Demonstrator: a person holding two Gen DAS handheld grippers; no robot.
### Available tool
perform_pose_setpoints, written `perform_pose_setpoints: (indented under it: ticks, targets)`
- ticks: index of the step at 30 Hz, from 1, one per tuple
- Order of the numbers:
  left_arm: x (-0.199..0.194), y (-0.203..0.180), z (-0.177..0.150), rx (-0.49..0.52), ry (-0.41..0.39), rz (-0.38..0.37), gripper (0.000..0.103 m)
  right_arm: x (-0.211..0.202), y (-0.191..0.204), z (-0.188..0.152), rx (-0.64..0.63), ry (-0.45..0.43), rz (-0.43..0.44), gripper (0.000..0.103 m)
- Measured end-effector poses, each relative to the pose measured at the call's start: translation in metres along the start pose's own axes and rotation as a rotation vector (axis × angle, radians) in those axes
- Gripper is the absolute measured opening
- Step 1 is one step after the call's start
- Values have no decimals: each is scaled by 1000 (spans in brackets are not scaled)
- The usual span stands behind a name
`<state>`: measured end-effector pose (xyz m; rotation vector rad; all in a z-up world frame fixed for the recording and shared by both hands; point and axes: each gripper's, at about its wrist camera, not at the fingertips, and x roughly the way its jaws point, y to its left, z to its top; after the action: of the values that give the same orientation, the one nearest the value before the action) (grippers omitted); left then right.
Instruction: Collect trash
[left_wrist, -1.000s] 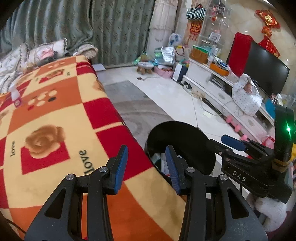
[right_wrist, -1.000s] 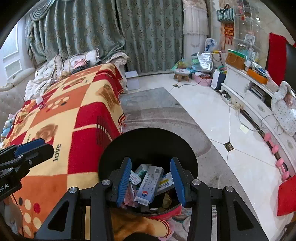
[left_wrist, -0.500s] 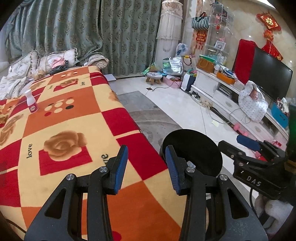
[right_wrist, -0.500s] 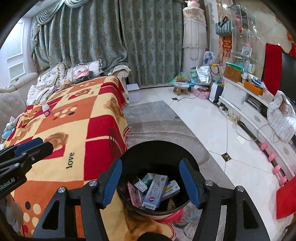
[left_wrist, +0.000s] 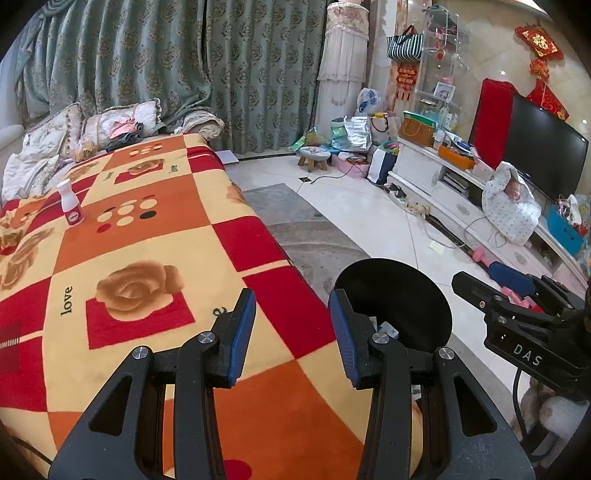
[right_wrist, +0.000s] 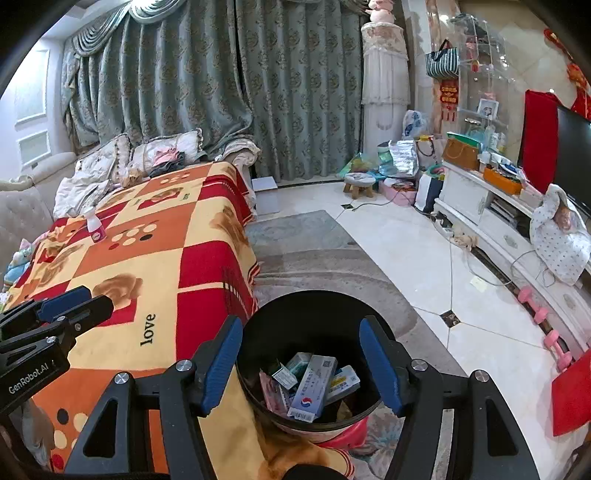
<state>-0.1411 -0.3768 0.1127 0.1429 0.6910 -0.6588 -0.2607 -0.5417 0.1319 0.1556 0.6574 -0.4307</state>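
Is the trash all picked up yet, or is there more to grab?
Some is done: boxes already lie in the black bin. Nothing is in hand: the right tool hangs empty over the bin, and the left tool is empty too. One small white bottle stands on the blanket, probably next.

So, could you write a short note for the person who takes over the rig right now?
Left claw: open, empty, over the blanket.
Right claw: open, empty, above the black bin.
In the bin: several small boxes already lie inside.
Left to collect: a small white bottle stands upright at the far end of the blanket. It looks like the next item, if it is trash. No other loose trash shows on the blanket.
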Motion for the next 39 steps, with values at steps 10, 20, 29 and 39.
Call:
perform_pose_setpoints:
  ticks: [10, 20, 29, 39]
  targets:
    - [0, -2, 1, 8, -7, 4, 40, -2, 1, 1, 2, 2, 0, 69]
    - [1, -6, 3, 4, 1, 1, 40, -2, 3, 2, 1, 5, 0, 71]
    - [1, -7, 4, 7, 3, -2, 40, 1, 2, 1, 1, 15, 10, 72]
    - [3, -13, 3, 18, 8, -19, 40, 2, 2, 0, 0, 19, 11, 73]
